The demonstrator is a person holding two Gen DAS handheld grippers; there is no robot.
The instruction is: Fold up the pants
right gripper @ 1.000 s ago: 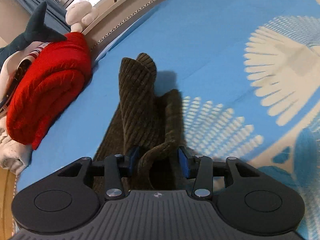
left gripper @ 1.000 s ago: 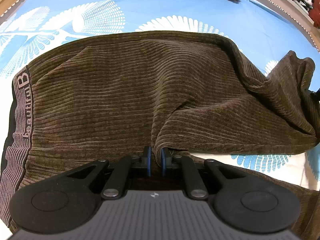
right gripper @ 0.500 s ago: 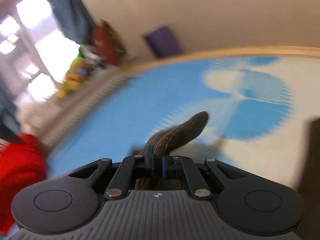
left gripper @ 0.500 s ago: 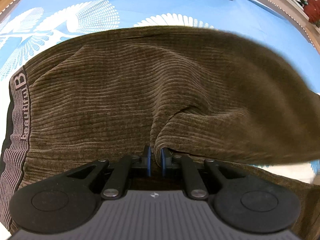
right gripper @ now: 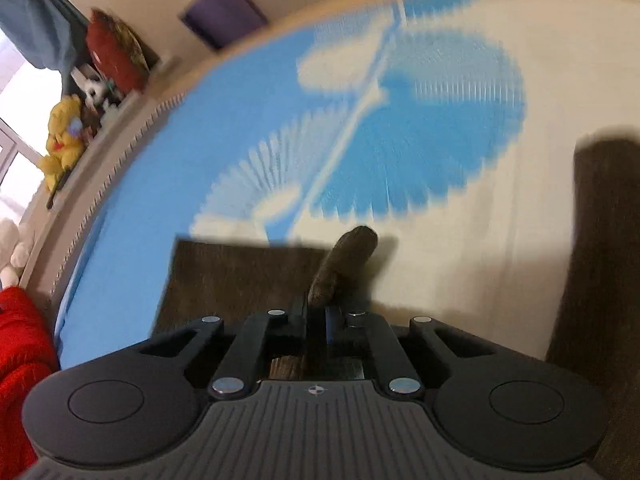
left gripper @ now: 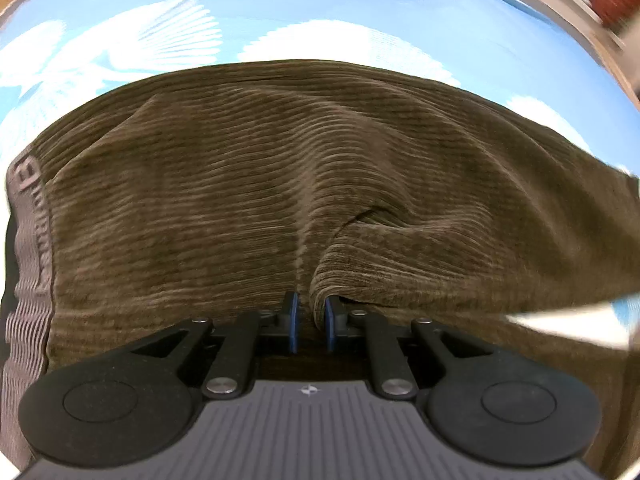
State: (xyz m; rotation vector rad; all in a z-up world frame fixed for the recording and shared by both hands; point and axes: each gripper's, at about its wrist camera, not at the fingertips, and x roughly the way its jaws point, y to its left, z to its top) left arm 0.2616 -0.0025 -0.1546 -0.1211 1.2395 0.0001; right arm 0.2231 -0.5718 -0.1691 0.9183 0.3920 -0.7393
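Observation:
Brown corduroy pants [left gripper: 248, 184] lie spread on the blue and white bedsheet [left gripper: 280, 4], the grey lettered waistband [left gripper: 32, 240] at the left. My left gripper [left gripper: 311, 322] is shut on a fold of the pants near their front edge. My right gripper [right gripper: 318, 316] is shut on a pant leg end; a tuft of the brown cloth [right gripper: 348, 256] sticks out past the fingers. More brown cloth [right gripper: 224, 280] hangs below it and another part of the brown cloth [right gripper: 600, 240] shows at the right.
A red blanket [right gripper: 20, 360] lies at the left by the bed's padded edge [right gripper: 92, 184]. Stuffed toys [right gripper: 64, 136] sit on a ledge beyond it. A purple box [right gripper: 224, 16] is by the wall.
My right gripper closed on the pant leg, lifted it off the bed and swung round to face across the sheet. In the left wrist view the right side of the pants was drawn taut.

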